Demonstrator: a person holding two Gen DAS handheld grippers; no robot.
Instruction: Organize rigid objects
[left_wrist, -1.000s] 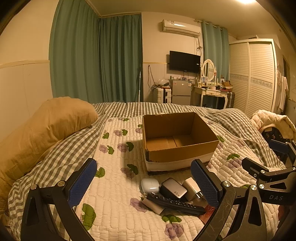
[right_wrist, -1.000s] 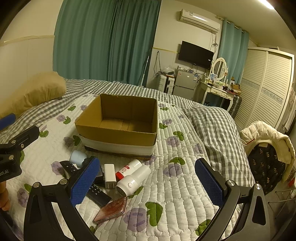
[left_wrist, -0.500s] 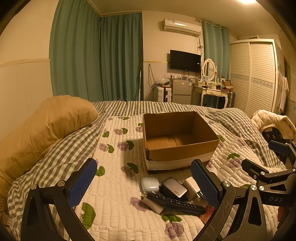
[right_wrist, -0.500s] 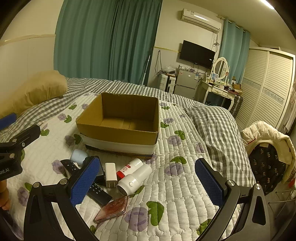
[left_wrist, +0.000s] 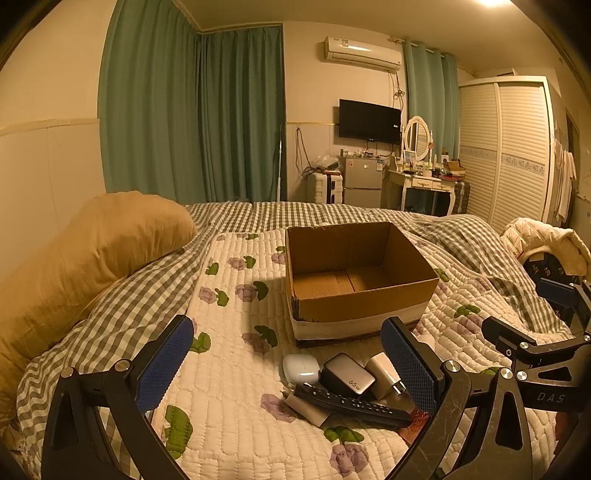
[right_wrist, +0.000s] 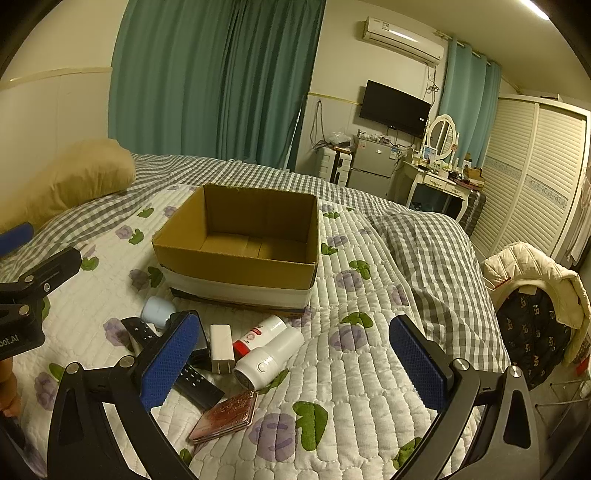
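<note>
Blue-padded, both the left tool and right tool gape wide, holding nothing. Before the cardboard box on the bed, the remote lies crosswise; bare quilt lies to the box's right. Only the right view shows the white cylinder.

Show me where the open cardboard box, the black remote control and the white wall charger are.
open brown cardboard box (right_wrist: 236, 264): right wrist view, front wall.
long black remote control (left_wrist: 351, 404): left wrist view, keypad face.
white rectangular wall charger (right_wrist: 221, 345): right wrist view, top face.
</note>
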